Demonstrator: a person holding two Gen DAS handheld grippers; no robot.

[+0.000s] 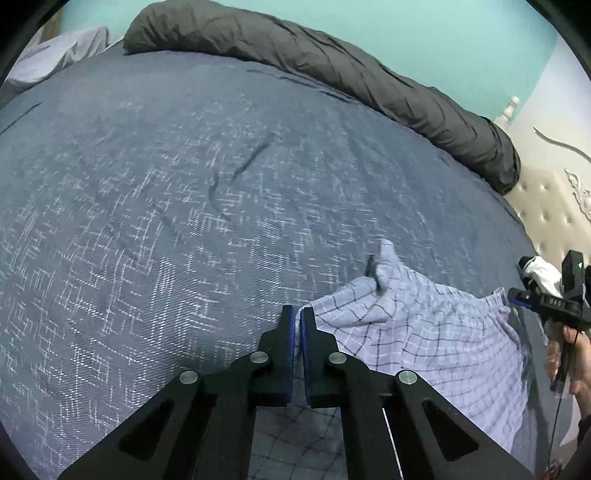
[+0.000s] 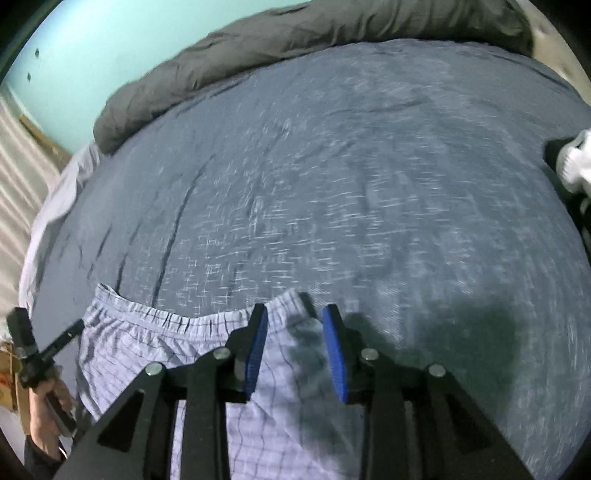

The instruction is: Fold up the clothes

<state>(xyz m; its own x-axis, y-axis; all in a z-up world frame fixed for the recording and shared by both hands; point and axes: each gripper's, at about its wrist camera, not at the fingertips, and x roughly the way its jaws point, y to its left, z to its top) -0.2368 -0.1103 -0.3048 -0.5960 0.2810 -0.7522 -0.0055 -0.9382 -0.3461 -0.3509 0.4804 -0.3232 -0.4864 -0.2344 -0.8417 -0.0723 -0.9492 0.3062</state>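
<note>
One garment: pale checked shorts point(image 1: 424, 332) with a gathered elastic waistband, lying on a blue-grey patterned bedspread point(image 1: 184, 221) near its front edge, slightly rumpled, with one corner of cloth peaked up at the far side.

Left gripper point(image 1: 298, 325): blue-padded jaws brought together, with at most a sliver between them. Its tip sits at the left edge of the shorts, but whether any cloth is pinched there cannot be told.

Right gripper point(image 2: 295, 325): jaws parted, blue pads point(image 2: 258, 347) clear of the fabric, hovering over the waistband end of the shorts point(image 2: 207, 350) (this view is blurred).

Hands: one hand point(image 1: 576, 362) on the right gripper's handle, one hand point(image 2: 48, 413) on the left's.

Other items: a dark grey rolled duvet point(image 1: 332, 70) along the far edge of the bed; a turquoise wall point(image 1: 443, 33) behind it; a tufted beige headboard point(image 1: 546, 206) at the right; a black-and-white bundle point(image 2: 572, 162) at the bed's right edge, too blurred to identify.
</note>
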